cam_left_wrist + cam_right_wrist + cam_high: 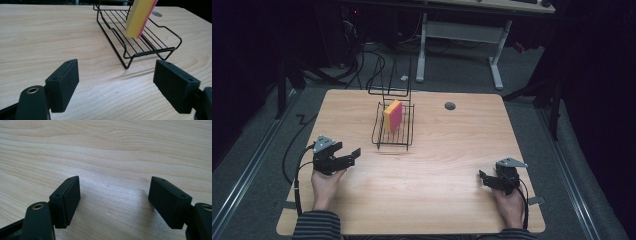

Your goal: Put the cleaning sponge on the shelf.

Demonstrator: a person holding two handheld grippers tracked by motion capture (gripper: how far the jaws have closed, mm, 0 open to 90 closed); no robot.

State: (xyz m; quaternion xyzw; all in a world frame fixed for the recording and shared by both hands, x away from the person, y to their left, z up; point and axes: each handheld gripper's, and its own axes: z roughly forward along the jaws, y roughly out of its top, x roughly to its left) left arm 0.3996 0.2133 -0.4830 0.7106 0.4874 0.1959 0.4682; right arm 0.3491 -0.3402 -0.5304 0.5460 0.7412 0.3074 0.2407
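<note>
On table (432, 170) | left gripper (354, 154) wide open, empty | sponge (393, 116) in rack (384, 134)

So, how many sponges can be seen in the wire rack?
1. A single yellow and pink sponge stands on edge in the black wire rack at the far middle of the table. The bars hide nothing; I see no other sponge.

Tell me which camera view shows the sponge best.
The high view: the whole yellow and pink sponge shows standing on edge in the black wire rack. The left gripper view is closer but crops its top. The right gripper view faces bare table.
</note>
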